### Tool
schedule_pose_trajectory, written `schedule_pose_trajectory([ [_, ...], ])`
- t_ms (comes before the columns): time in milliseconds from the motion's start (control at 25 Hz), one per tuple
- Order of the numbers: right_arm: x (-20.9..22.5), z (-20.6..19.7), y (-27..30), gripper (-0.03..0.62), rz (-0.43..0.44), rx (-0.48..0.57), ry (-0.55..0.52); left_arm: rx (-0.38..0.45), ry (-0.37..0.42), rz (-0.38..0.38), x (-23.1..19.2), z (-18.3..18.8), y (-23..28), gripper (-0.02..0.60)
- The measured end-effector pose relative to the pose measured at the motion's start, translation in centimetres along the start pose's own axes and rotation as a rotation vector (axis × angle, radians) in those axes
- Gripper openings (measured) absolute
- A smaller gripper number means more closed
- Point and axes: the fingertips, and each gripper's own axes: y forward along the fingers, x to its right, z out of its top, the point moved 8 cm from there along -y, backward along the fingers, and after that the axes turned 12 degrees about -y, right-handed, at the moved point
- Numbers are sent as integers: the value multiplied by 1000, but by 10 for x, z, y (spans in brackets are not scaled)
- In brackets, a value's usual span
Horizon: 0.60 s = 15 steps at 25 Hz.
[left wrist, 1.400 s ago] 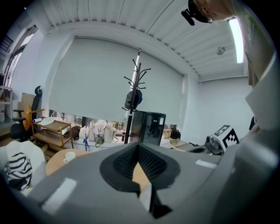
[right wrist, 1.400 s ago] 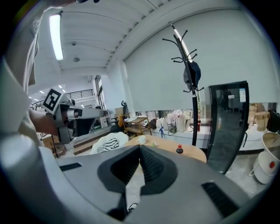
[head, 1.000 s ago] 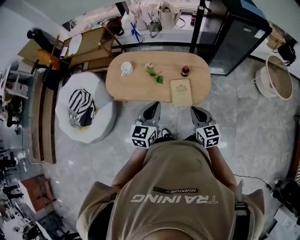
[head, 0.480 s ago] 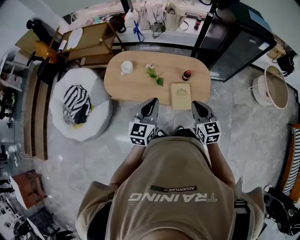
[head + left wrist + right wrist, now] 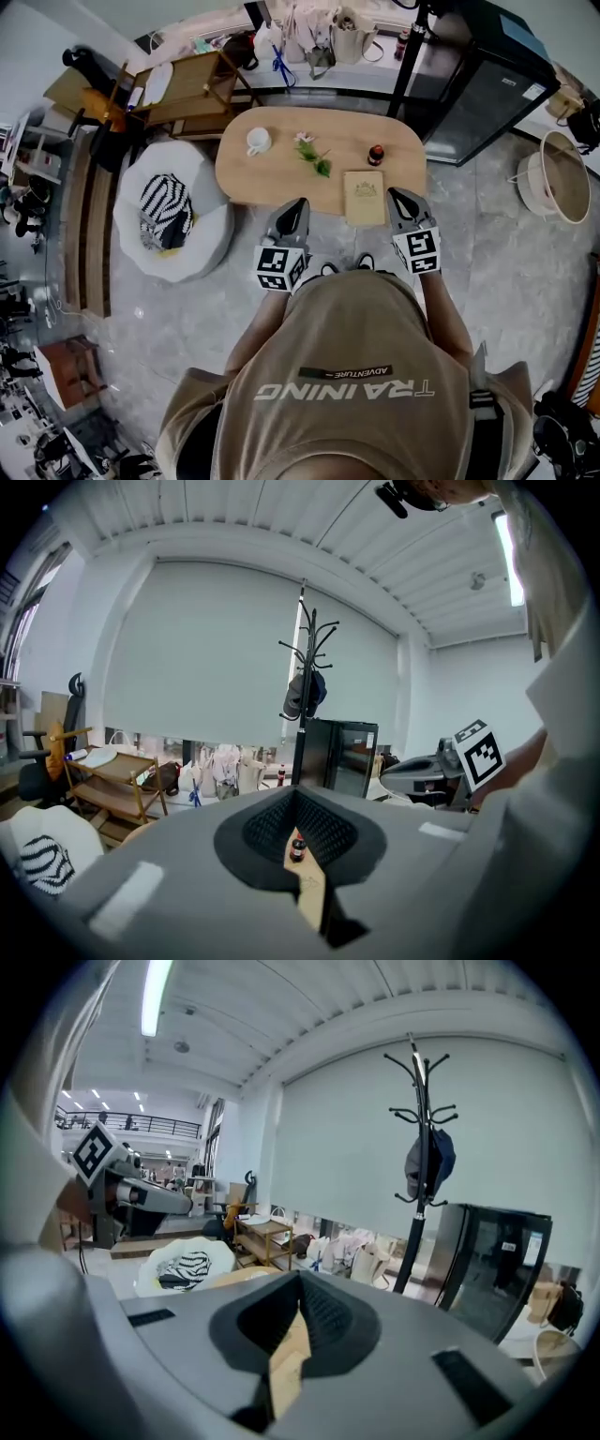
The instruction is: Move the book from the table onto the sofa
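The tan book (image 5: 364, 197) lies on the near right part of the oval wooden table (image 5: 281, 173). My right gripper (image 5: 397, 194) hovers just right of the book's near corner, jaws shut and empty. My left gripper (image 5: 297, 203) is over the table's near edge, left of the book, also shut with nothing in it. The white beanbag sofa (image 5: 202, 239) with a striped cushion (image 5: 166, 208) sits on the floor left of the table. In the left gripper view the closed jaws (image 5: 296, 797) frame a small bottle (image 5: 297, 847). In the right gripper view the jaws (image 5: 300, 1283) meet over a tan surface.
On the table stand a white mug (image 5: 256, 141), a flower sprig (image 5: 311, 153) and the dark bottle (image 5: 376, 155). A black cabinet (image 5: 478, 84) and coat stand (image 5: 302, 667) are behind the table, a wooden trolley (image 5: 183, 84) at back left, a round basket (image 5: 553, 173) at right.
The person has stepped toward the table. Both grippers moved forward to its near edge, and the right one now sits beside the book.
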Motion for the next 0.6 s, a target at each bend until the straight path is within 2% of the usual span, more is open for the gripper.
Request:
schedule_pose_trajectory([
  [80,11,1,4,5,3,39,31,10,8,17,1,5,7,-4],
  [160,23,2,5,5,9,106,144,14,-12,20,6,10,16,-4],
  [400,55,-21,16,5,-3,297,663,8,-99,13,28,3,42,-4],
  [600,52,-45,24,5,54,458,1134,0,-46,-24,30,13,50,-4],
])
